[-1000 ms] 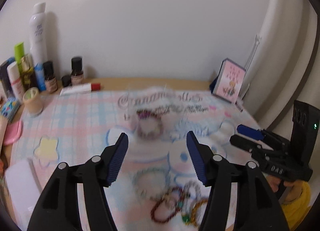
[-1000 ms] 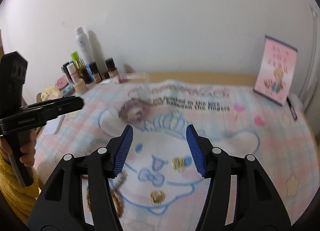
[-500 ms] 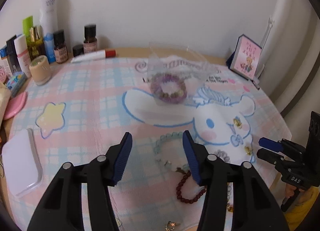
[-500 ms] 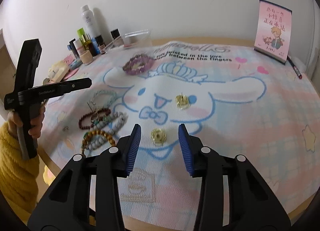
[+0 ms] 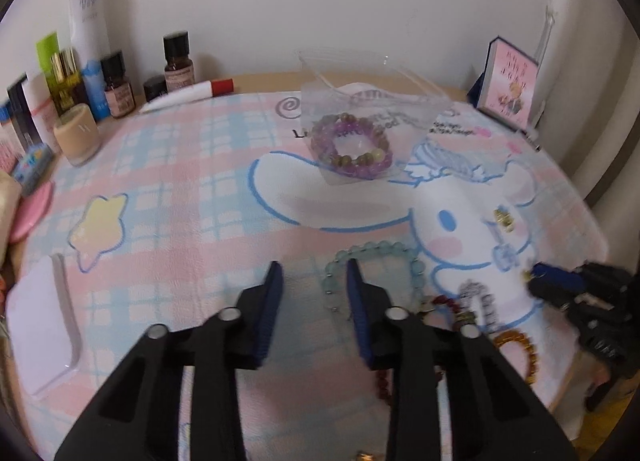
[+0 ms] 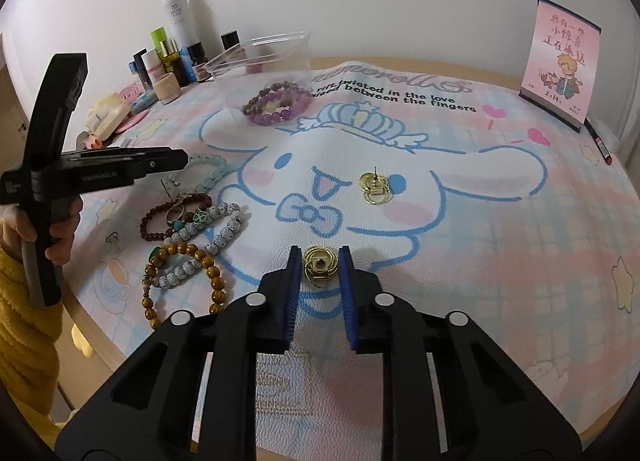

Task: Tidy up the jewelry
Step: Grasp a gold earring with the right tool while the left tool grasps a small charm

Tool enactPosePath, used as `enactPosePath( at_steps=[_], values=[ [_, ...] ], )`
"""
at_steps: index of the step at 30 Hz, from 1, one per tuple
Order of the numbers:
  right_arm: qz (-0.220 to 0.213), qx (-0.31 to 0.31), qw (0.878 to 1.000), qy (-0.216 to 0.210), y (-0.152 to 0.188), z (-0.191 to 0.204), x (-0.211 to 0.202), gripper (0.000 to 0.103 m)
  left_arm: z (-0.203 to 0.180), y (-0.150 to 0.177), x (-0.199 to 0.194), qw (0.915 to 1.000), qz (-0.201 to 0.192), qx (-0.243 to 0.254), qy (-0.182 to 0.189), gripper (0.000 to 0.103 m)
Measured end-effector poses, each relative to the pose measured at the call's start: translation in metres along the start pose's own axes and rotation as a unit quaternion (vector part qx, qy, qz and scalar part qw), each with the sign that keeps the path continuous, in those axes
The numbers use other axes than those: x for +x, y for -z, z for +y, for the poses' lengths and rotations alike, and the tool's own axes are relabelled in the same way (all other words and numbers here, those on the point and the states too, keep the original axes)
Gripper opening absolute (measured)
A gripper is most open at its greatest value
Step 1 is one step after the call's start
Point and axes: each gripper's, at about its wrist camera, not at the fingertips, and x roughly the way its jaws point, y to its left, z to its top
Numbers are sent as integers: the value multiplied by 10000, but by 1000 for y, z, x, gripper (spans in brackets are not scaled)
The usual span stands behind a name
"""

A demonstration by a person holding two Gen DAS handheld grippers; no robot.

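Right gripper [image 6: 319, 257] low over the pastel cartoon-dog mat [image 6: 460, 245], jaws closing, a gold ring-cluster earring [image 6: 319, 266] between the blue pads; pads close to its edges, contact not clear. Left gripper [image 5: 314, 273] likewise closing, nothing between the pads, right pad over the near-left edge of a pale green bead bracelet [image 5: 374, 251] lying flat. Just right of that, a heap of dark red, white-speckled and amber bead bracelets [image 6: 192, 237] on the mat's near left. Farther in, a second gold earring [image 6: 374, 185] by the printed dog's eye. Beyond, a clear plastic tub [image 6: 260, 61] holding a purple-and-olive bead bracelet [image 6: 276, 103]. At the far left edge, cosmetic bottles [image 6: 176, 41]; far right, a pink standing card [image 6: 560, 61].
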Motion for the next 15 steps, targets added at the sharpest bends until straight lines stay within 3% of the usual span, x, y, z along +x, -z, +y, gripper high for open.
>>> enactPosePath(
  at_steps=[5, 7, 15],
  values=[
    [30, -32, 10000, 55, -1, 0, 0, 11, 1, 2, -2, 9998, -85, 90, -125, 17],
    [30, -30, 10000, 69, -2, -1, 0, 11, 0, 2, -2, 9999, -66, 114, -81, 8],
    [-27, -23, 10000, 55, -2, -3, -4, 10, 1, 1, -8, 9998, -202, 42, 10, 8]
  ],
)
